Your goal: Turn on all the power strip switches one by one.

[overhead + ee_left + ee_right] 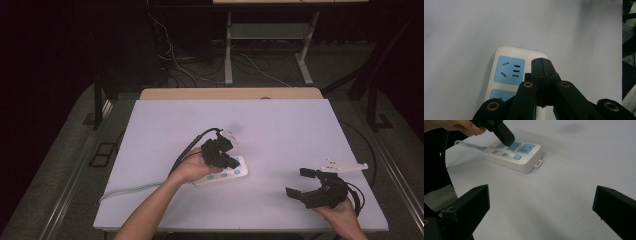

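Seemingly smooth white plastic power strip (515, 157), rounded corners, closed left tool (541, 62) above

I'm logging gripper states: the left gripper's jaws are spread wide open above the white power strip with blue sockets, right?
Not quite. The left gripper has its jaws shut together, as the left gripper view shows. It is indeed over the white power strip with blue sockets.

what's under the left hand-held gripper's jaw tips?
The white power strip: the shut left hand-held gripper sits over its middle blue socket. Whether the tips touch it is covered.
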`<state>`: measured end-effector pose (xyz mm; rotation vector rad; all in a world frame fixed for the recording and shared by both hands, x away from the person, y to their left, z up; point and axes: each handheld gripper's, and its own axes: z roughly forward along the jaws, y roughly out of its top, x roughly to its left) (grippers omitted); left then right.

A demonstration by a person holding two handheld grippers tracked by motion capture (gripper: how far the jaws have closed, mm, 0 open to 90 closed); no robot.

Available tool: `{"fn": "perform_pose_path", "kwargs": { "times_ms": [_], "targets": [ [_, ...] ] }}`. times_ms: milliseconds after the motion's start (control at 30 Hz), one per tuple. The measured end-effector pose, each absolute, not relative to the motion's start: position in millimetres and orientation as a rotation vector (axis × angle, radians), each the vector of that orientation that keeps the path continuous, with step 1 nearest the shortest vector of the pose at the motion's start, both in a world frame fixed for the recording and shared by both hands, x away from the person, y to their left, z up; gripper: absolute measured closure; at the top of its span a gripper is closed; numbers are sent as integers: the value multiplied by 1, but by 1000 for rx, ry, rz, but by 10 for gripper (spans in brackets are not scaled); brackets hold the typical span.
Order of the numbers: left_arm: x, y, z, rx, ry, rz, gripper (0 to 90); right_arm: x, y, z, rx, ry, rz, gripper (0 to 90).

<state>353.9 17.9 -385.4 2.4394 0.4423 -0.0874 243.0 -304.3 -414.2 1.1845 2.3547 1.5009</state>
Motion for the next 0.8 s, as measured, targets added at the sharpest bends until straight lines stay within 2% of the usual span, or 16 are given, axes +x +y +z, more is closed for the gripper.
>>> {"fn": "perform_pose_path", "kwargs": {
  "times_ms": [800],
  "targets": [
    [357,6,-402,2475,425,-95,896,243,-304,-415,1183,2360,1502,10]
  ]
}}
